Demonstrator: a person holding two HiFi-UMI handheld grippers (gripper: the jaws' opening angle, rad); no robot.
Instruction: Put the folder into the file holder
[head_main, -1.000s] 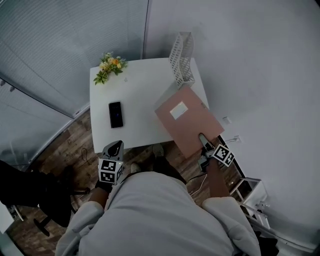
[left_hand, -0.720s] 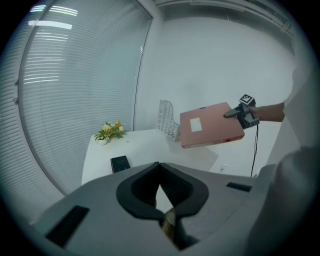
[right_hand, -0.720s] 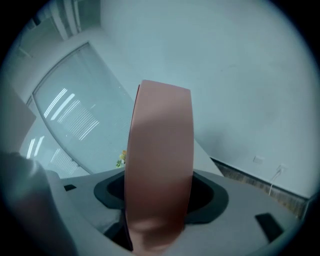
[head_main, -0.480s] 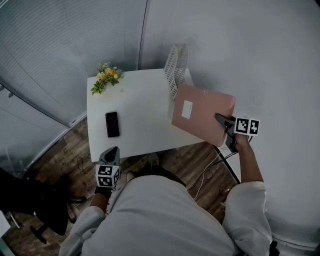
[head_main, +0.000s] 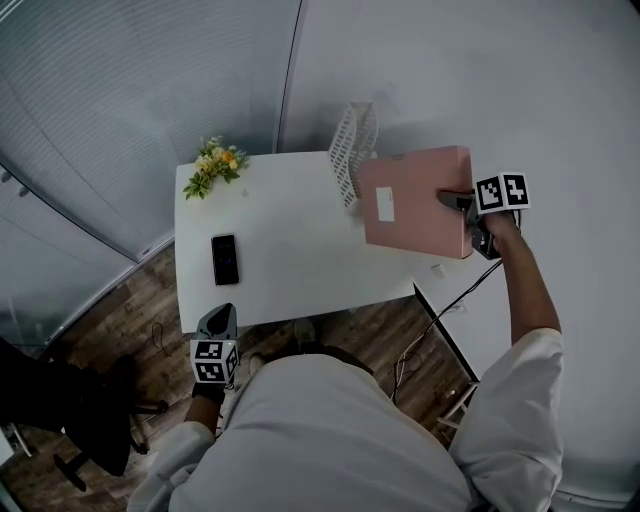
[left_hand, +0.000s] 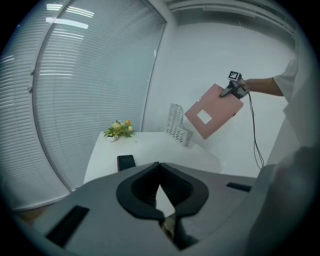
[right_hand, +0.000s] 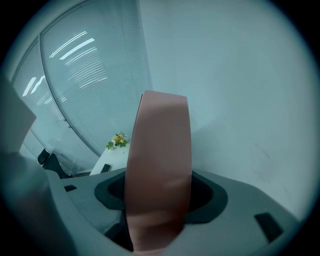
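The pink folder (head_main: 405, 205) with a white label hangs in the air over the table's far right corner, just right of the white mesh file holder (head_main: 351, 150). My right gripper (head_main: 447, 199) is shut on the folder's right edge. In the right gripper view the folder (right_hand: 160, 165) stands edge-on between the jaws and fills the middle. In the left gripper view the folder (left_hand: 212, 111) tilts diagonally above the file holder (left_hand: 178, 130). My left gripper (head_main: 221, 314) hangs low at the table's near left edge, jaws shut (left_hand: 159, 167) and holding nothing.
On the white table (head_main: 290, 260) a black phone (head_main: 225, 259) lies at the left, and a small pot of flowers (head_main: 216, 162) stands at the far left corner. A wall runs along the right and window blinds along the left. A cable trails from my right gripper.
My right gripper has lifted the folder from the table's near right edge and swung it up and away, next to the file holder. The left gripper has hardly moved.
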